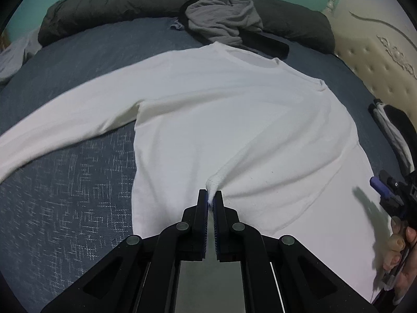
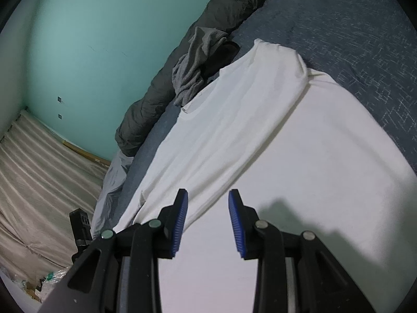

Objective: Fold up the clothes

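Note:
A white long-sleeved shirt [image 1: 234,120] lies spread flat on the blue bedspread [image 1: 65,182]. One sleeve [image 1: 52,130] stretches out to the left. The other sleeve is folded over the body, and its cuff [image 1: 215,181] is pinched in my left gripper [image 1: 210,195], which is shut on it just above the shirt. My right gripper [image 2: 208,198] hovers over the lower part of the shirt [image 2: 299,169], open with nothing between its blue pads [image 2: 182,216]. In the left wrist view it shows at the right edge as the right gripper [image 1: 383,190], held by a hand [image 1: 398,247].
A rolled dark grey duvet [image 1: 117,7] lies along the far side of the bed. On it sit a crumpled grey garment [image 1: 221,20] and a black garment [image 1: 265,43]. A cream padded headboard [image 1: 378,60] stands at the right, a teal wall [image 2: 91,39] behind.

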Action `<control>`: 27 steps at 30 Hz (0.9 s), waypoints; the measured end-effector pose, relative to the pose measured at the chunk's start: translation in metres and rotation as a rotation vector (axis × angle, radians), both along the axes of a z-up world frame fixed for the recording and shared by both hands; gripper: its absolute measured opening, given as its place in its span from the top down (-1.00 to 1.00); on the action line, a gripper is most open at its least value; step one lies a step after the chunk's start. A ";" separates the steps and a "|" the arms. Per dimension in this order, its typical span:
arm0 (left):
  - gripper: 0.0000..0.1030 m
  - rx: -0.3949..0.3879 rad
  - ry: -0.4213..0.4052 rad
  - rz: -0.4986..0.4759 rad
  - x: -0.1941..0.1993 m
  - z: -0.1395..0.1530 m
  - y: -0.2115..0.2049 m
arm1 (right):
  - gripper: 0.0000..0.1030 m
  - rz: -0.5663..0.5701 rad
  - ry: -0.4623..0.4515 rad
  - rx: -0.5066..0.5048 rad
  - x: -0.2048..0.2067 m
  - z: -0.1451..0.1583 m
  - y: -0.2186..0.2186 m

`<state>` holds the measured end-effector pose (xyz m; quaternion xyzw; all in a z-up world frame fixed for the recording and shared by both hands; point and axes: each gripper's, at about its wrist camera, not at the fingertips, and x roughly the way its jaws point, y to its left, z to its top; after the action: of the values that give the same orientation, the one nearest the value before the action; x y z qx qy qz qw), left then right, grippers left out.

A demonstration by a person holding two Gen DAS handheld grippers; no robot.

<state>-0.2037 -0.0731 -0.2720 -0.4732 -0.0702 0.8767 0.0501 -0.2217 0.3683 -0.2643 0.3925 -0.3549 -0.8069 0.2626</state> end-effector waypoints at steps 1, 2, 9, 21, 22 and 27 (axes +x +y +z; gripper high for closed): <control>0.93 0.005 0.000 0.002 0.003 -0.001 -0.003 | 0.38 -0.003 -0.004 0.004 -0.001 -0.001 0.001; 0.93 0.012 0.000 0.004 0.004 -0.003 -0.004 | 0.38 -0.006 -0.006 0.011 -0.002 -0.002 0.001; 0.93 0.057 0.020 0.013 0.005 -0.019 -0.012 | 0.38 -0.016 0.021 0.066 -0.004 0.010 0.011; 0.93 0.073 0.009 -0.004 0.001 -0.033 -0.004 | 0.38 0.009 0.060 0.352 -0.032 0.052 0.022; 0.93 0.079 0.009 -0.005 0.001 -0.032 -0.006 | 0.37 0.015 0.061 0.400 -0.038 0.056 0.027; 0.93 0.088 0.006 -0.001 0.001 -0.034 -0.006 | 0.37 0.050 0.029 0.688 -0.079 0.055 0.048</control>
<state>-0.2026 -0.0796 -0.3060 -0.4680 -0.1085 0.8741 0.0715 -0.3009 0.4167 -0.2096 0.4550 -0.0485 -0.8781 0.1398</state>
